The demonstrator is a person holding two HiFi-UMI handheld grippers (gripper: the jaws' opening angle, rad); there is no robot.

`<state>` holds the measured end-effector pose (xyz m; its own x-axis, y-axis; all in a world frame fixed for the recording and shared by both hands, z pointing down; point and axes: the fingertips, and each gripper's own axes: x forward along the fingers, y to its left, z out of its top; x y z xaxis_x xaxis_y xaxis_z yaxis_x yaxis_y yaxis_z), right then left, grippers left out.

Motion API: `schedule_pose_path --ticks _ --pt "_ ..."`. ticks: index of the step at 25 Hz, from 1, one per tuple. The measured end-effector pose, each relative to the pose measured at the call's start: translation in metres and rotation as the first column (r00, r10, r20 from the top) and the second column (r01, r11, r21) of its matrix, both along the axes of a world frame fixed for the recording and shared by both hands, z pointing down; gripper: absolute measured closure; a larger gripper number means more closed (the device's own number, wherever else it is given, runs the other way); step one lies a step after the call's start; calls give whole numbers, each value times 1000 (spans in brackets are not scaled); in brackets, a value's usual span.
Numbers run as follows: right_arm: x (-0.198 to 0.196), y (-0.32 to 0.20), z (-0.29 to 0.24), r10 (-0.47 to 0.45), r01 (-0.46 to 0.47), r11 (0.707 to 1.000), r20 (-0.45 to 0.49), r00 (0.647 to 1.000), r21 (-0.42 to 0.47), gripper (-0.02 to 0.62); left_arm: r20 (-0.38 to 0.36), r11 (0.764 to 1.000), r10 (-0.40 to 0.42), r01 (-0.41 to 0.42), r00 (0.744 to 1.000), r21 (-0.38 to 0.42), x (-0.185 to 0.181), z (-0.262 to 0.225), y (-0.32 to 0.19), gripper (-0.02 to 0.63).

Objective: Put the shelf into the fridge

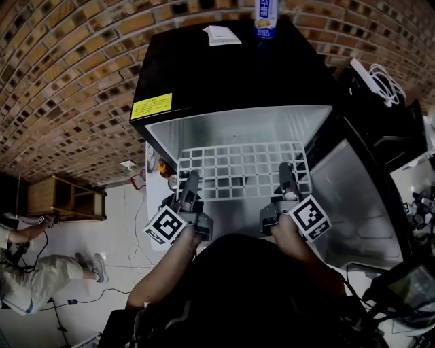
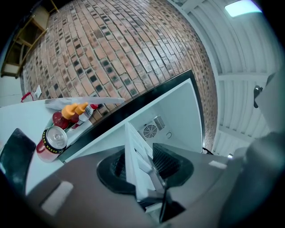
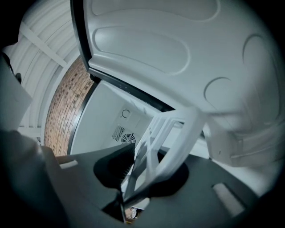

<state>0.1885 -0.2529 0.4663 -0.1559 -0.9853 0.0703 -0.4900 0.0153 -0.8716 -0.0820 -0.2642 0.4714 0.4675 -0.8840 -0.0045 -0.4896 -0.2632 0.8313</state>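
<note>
Loading the fridge, seen from my side. On the left, a red can (image 2: 52, 140) and orange-capped sauce bottles (image 2: 78, 110) stand on a white desk (image 2: 20, 120) just beside the black mini fridge (image 1: 204, 75). My left gripper (image 1: 191, 178) has its fingers (image 2: 168, 161) clenched on the near rail of the white wire shelf (image 1: 238, 166). The shelf lies roughly level at the fridge mouth, with its far part inside the white cavity and its near edge outside. My right gripper (image 1: 285, 170) grasps the same rail further right, its fingers (image 3: 116, 167) closed on the wire. The fridge door (image 1: 353, 197) stands open beyond it.

The main risk, as I judge it, is a skewed push. If one hand leads the other, the shelf turns in the cavity and a far corner wedges against a side wall. I cannot tell whether the side edges sit on any ledges. If the rail dips or rises, one side may miss its support and the shelf would seat crooked.

Both grips are on one thin rail, so the wire could pivot or slip between the fingers and the far edge would drop. A hard shove against a jam could also jolt the fridge and upset the bottle (image 1: 266, 17) standing on top of it.
</note>
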Motion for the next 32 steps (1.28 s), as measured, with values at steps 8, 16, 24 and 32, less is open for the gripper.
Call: schedule_pose_path --ticks 8,16,24,32 --pt "2 -1 -1 41 -40 998 24 999 -39 491 -12 1000 -19 19 1000 12 -1 -3 0 495" --pt "5 -4 1 61 -59 997 27 998 -55 480 -26 1000 -22 22 999 15 0 -2 -1 497" --pt "-4 9 12 9 -4 998 87 996 -63 499 -47 1000 -15 15 999 2 -3 -5 1 508" --pt "-1 0 2 22 -21 999 60 998 -26 503 -28 1000 7 -7 1000 5 0 -4 2 501"
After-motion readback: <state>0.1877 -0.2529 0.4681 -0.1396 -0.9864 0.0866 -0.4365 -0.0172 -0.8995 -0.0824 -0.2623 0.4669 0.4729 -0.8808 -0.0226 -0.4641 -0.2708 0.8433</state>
